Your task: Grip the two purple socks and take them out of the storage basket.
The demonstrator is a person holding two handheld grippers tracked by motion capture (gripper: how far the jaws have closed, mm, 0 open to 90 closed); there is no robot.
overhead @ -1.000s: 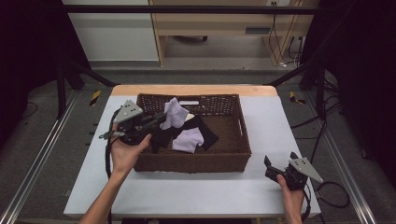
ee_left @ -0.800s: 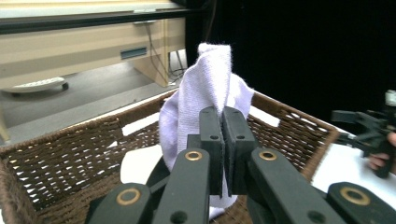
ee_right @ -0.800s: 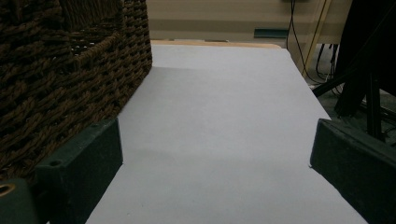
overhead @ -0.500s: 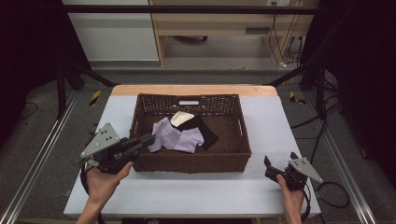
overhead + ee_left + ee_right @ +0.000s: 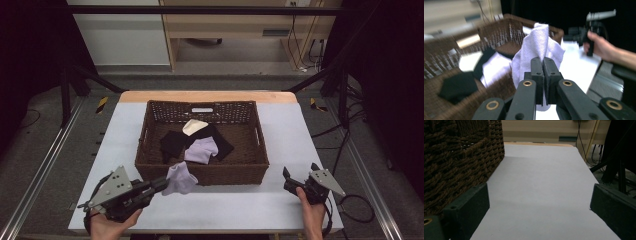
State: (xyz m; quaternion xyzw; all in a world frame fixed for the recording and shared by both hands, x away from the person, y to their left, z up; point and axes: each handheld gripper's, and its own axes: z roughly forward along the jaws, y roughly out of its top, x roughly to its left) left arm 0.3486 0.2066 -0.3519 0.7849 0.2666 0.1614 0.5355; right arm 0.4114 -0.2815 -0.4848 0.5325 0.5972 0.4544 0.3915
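Nearest, left claw (image 5: 161,185) sits at the front left of the tabletop (image 5: 230,210), held in a hand (image 5: 112,225) that comes in from the bottom edge. Its jaws are pinched tight on a pale lilac sock (image 5: 181,178), which hangs off the tips just in front of the basket's near wall, above the tabletop. In the left gripper view the same claw (image 5: 543,62) has both black jaws pressed together with the sock (image 5: 537,47) standing up between and above them, cloth bunched and drooping to either side; picture is motion-blurred.

Right claw (image 5: 290,181) rests at the front right of the tabletop, well apart from the sock, gripped by the other hand (image 5: 311,212). Its jaws stand wide with nothing between them; the right gripper view has them far apart over bare tabletop (image 5: 544,185), basket wall (image 5: 461,162) just beside the left jaw.

Farther back, a brown wicker basket (image 5: 200,172) sits mid tabletop. Inside it: a second lilac sock (image 5: 202,149) near the middle, a black sock (image 5: 172,142) left of it, another black piece (image 5: 220,140) to the right, and a cream sock (image 5: 194,127) behind those, toward the far wall. Lilac one lies partly on the black ones.

Beyond the tabletop, a wooden edge strip (image 5: 207,96), then grey floor (image 5: 130,82) and a pale cabinet (image 5: 117,35).
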